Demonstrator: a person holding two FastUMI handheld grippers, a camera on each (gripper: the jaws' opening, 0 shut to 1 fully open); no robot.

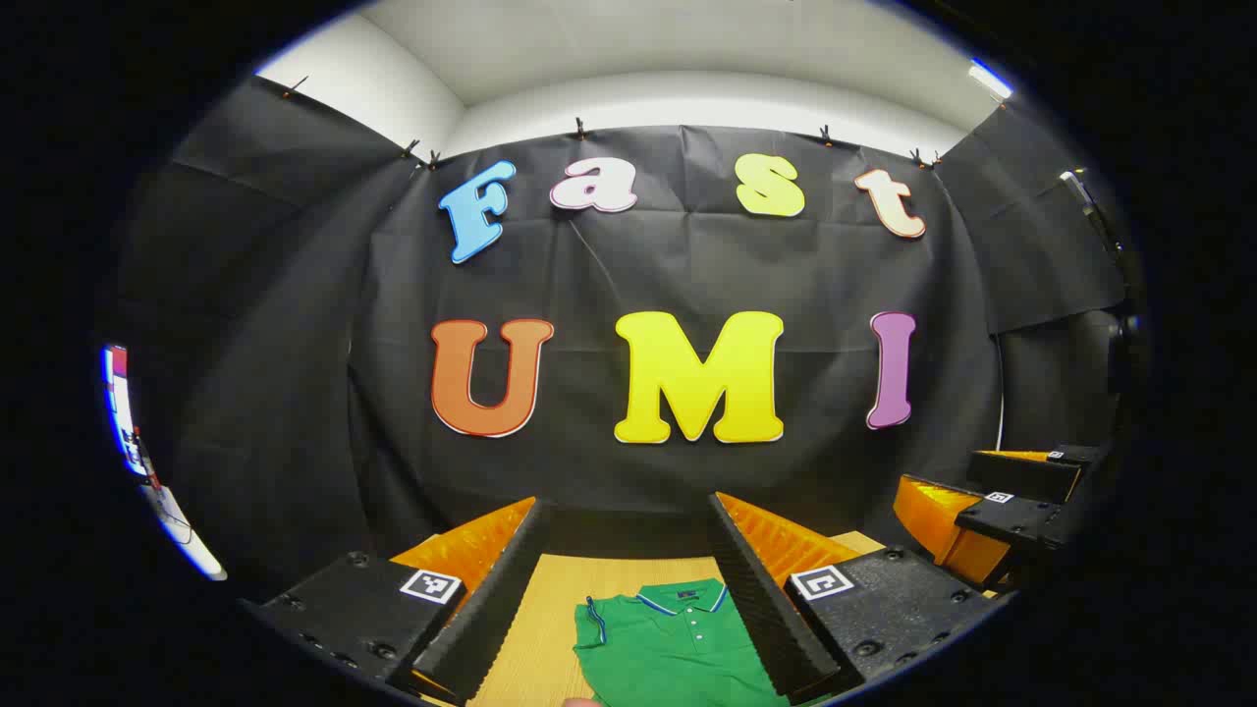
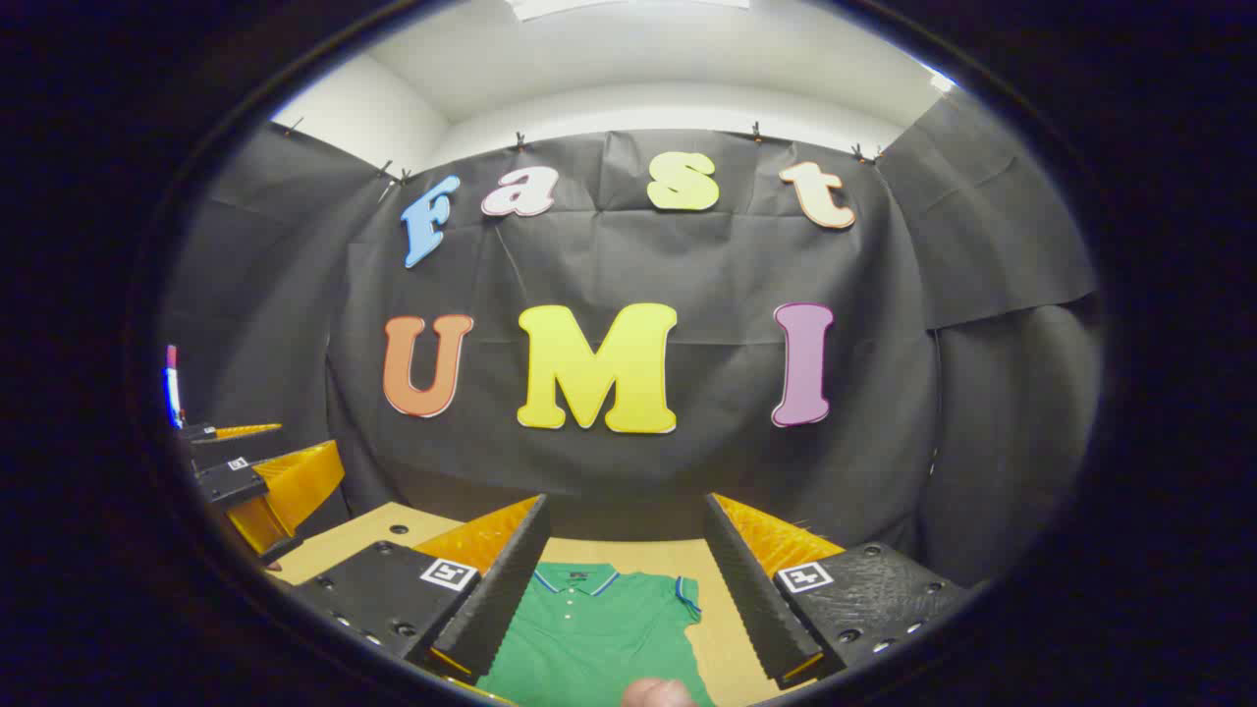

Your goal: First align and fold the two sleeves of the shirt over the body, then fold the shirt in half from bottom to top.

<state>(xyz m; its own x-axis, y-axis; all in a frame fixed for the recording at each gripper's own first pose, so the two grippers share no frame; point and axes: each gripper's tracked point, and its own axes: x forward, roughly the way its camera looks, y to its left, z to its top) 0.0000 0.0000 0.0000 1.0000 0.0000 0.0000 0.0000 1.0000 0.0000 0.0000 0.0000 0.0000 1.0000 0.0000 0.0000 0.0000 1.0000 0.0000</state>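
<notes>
In the left gripper view, the left gripper (image 1: 628,579) was held above the table with its two fingers spread wide apart, grasping nothing. Between and below those fingers lay the green polo shirt (image 1: 678,643), flat on the wooden table (image 1: 540,628), with its collar toward the far wall and one short sleeve (image 1: 592,621) with a blue edge lying out to the side. A small part of a fingertip (image 1: 581,702) showed at the bottom edge.

In the right gripper view, the right gripper (image 2: 624,574) was also released, fingers wide apart and empty, above the same shirt (image 2: 589,628). The other sleeve (image 2: 685,594) lay out to the side on the table (image 2: 722,628).

Farther off, each view showed the other gripper raised at the side. Behind the table hung the black cloth wall (image 1: 295,393).
</notes>
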